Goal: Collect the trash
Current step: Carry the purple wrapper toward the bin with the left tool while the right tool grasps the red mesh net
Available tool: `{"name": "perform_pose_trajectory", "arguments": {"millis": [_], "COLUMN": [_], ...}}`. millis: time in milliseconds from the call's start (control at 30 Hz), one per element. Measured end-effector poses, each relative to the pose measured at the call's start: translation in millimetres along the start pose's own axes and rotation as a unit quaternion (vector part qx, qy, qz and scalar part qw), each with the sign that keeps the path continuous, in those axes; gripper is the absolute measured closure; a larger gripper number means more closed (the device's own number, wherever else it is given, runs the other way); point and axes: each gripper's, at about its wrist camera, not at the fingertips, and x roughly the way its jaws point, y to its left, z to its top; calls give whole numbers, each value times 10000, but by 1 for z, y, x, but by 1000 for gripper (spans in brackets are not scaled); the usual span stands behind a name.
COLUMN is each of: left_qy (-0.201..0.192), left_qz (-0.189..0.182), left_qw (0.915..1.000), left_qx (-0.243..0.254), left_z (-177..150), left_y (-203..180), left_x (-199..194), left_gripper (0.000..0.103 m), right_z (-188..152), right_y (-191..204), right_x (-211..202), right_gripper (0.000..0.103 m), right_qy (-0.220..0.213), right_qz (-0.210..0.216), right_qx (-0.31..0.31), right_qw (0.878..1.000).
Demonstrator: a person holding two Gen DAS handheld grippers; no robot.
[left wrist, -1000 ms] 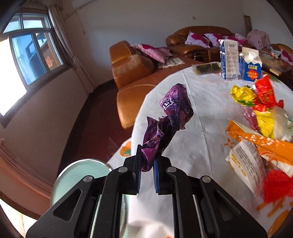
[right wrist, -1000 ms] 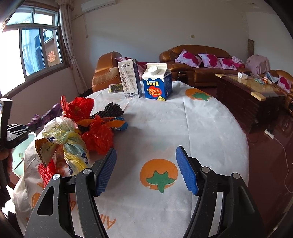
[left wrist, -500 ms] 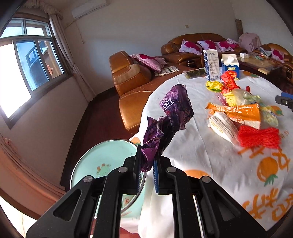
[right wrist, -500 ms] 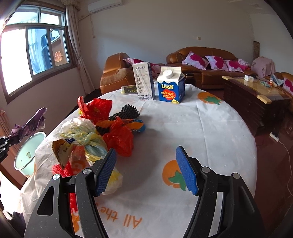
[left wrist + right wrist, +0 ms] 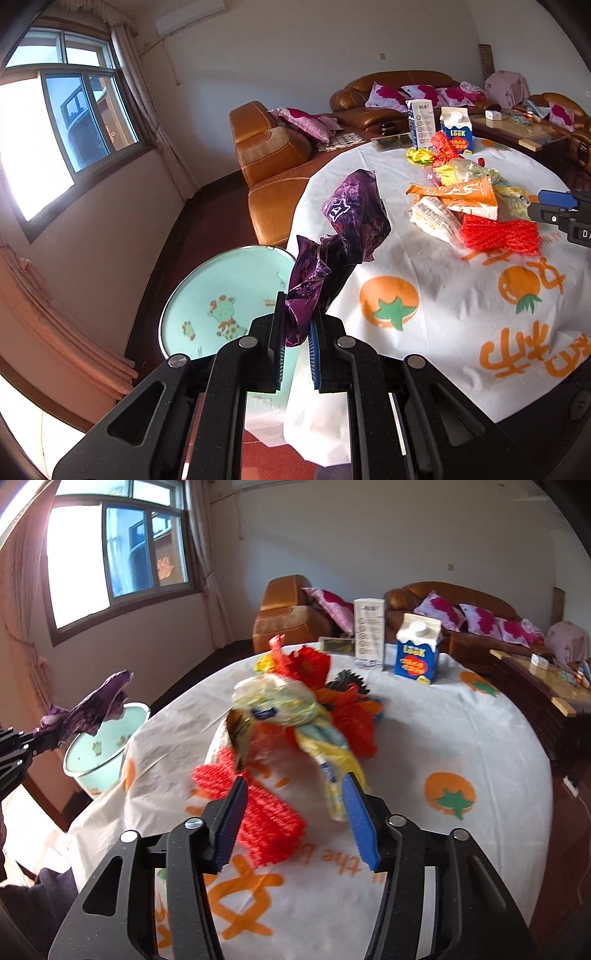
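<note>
Over the mint-green basin (image 5: 229, 295): carry the left gripper (image 5: 297, 328), clamped on the purple wrapper (image 5: 347, 229), above its middle before letting go; right gripper (image 5: 295, 812), jaws just narrowing, half-open, empty, near red netting (image 5: 266, 812).

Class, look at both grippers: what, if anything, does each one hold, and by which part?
The left gripper pinches the purple wrapper by its twisted lower end. The right gripper, its fingers just closing around the red mesh, holds nothing.

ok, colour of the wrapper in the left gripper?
Purple, with a small white logo; the wrapper shows best in the left wrist view, pinched by the left gripper.
</note>
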Motion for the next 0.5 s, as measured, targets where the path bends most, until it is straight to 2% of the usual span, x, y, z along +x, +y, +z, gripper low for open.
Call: {"name": "perform_pose_trajectory", "arguments": {"millis": [67, 233, 300, 400, 500], "left_qy": [52, 38, 30, 27, -18], "left_qz": [28, 33, 5, 0, 52], "left_qw": [10000, 9999, 9999, 9999, 9998], "left_qx": [-38, -127, -111, -120, -175], "left_z": [-4, -4, -4, -3, 0], "left_y": [4, 11, 10, 10, 14], "left_x": [2, 2, 1, 1, 0], "left_gripper": [93, 92, 92, 92, 92], "right_z": [-3, -13, -15, -13, -8], "right_y": [3, 3, 3, 5, 8], "right_x": [6, 25, 26, 21, 12], "right_gripper": [61, 68, 80, 90, 92], "right_qy": [122, 582, 663, 610, 447], "right_qz": [41, 126, 253, 447, 596], "right_qx": [-14, 4, 38, -7, -55], "right_qw": [9999, 9982, 9975, 9971, 9972]}}
